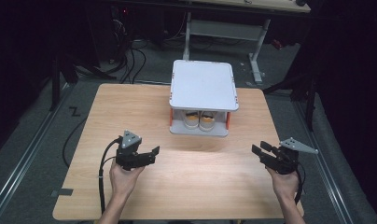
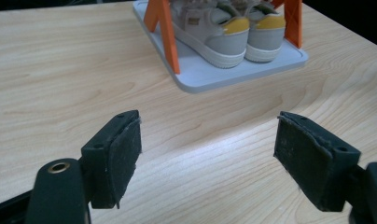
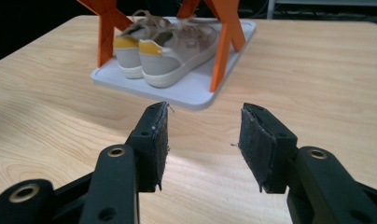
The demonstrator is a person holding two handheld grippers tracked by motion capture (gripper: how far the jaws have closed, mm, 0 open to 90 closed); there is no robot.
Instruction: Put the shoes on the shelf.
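A small two-level rack (image 1: pixel 204 86) with grey shelves and orange legs stands at the middle back of the wooden table. A pair of grey-and-white sneakers (image 1: pixel 198 121) with yellow heel tabs sits on its lower shelf (image 2: pixel 233 74), heels toward me; the same sneakers (image 3: pixel 165 49) appear in the right gripper view. My left gripper (image 1: pixel 153 153) hovers open at the front left, its jaws wide apart with nothing between them. At the front right my right gripper (image 1: pixel 260 149) is open too, also holding nothing. Both point toward the rack from a short way off.
The table's bare wood (image 1: pixel 200 182) stretches between the two grippers and the rack. Behind the table stand a white desk frame (image 1: pixel 256 42) and loose cables (image 1: pixel 130 60) on a dark floor. A black cable (image 1: pixel 102 182) trails from the left gripper.
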